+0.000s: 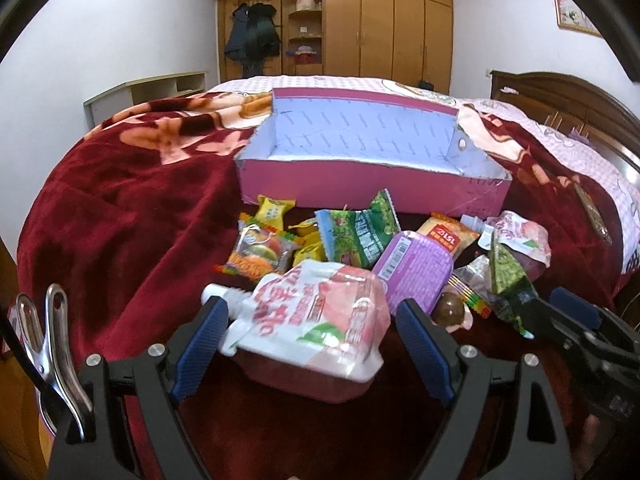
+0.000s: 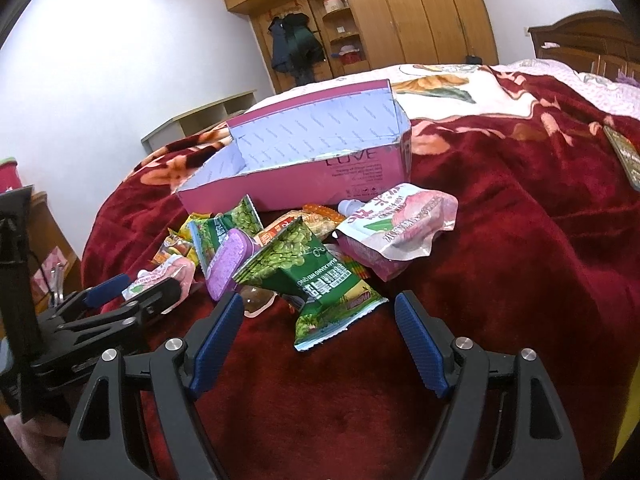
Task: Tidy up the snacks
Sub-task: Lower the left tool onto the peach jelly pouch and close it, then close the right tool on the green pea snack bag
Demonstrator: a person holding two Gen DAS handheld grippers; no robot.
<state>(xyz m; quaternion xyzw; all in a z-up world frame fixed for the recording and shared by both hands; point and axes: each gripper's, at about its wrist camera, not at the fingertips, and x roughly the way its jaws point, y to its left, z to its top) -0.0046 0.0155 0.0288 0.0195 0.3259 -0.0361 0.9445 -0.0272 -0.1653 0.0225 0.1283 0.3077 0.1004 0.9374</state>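
Snacks lie in a heap on the dark red blanket (image 1: 120,220) in front of a pink box (image 1: 360,184), whose pale blue inside holds nothing. My left gripper (image 1: 311,306) is open, and a pink-and-white spouted pouch (image 1: 312,320) lies between its blue pads. My right gripper (image 2: 319,300) is open too. The lower end of a green grape packet (image 2: 316,276) lies between its fingertips, untouched. Beyond are a purple tub (image 1: 416,272), a second pink pouch (image 2: 396,232), another green packet (image 1: 356,236) and yellow sweets (image 1: 274,210).
A metal clip (image 1: 52,340) hangs at my left gripper's side. A remote (image 2: 624,156) lies on the blanket at far right. The wooden headboard (image 1: 560,92) bounds the bed on the right; a low shelf (image 1: 148,88) and a wardrobe (image 1: 384,20) stand behind.
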